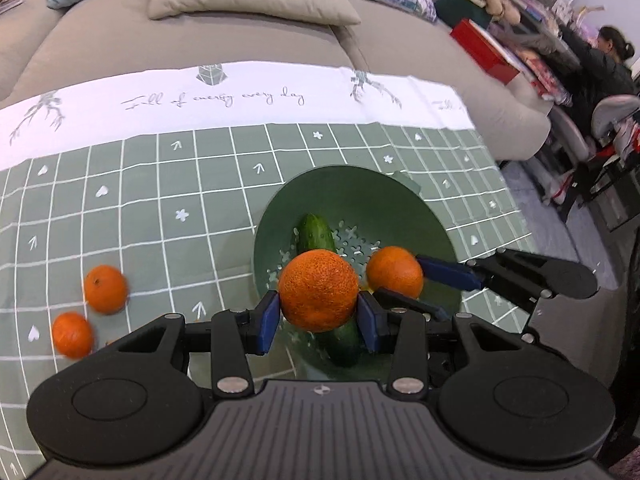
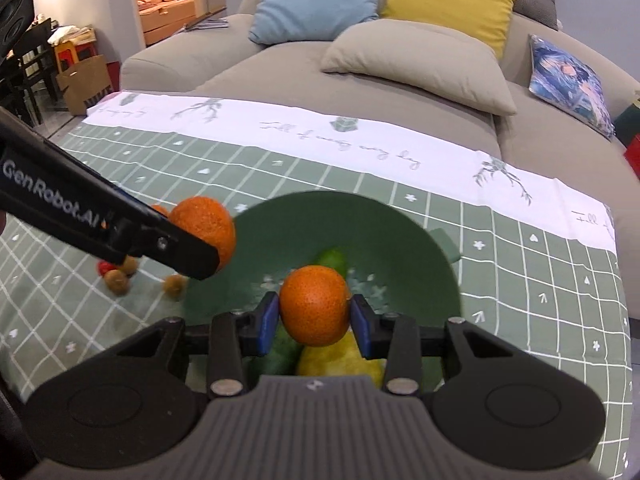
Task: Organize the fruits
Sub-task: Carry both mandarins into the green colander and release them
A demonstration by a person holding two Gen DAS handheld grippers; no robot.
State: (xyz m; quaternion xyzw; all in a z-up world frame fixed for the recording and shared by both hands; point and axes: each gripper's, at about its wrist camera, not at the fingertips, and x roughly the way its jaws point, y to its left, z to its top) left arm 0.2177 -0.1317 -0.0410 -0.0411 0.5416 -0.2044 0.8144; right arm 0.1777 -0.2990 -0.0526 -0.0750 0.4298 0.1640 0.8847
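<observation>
Two loose oranges (image 1: 105,289) lie on the green checked tablecloth (image 1: 160,208) at left. Beside them, the left gripper (image 1: 318,316) clamps an orange (image 1: 318,290) over the green colander (image 1: 360,188), where a cucumber (image 1: 316,234) rests. At right, the right gripper (image 2: 314,316) pinches another orange (image 2: 314,304) above the same bowl.

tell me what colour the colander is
Sage green, the colander; clearest in the left wrist view.
</observation>
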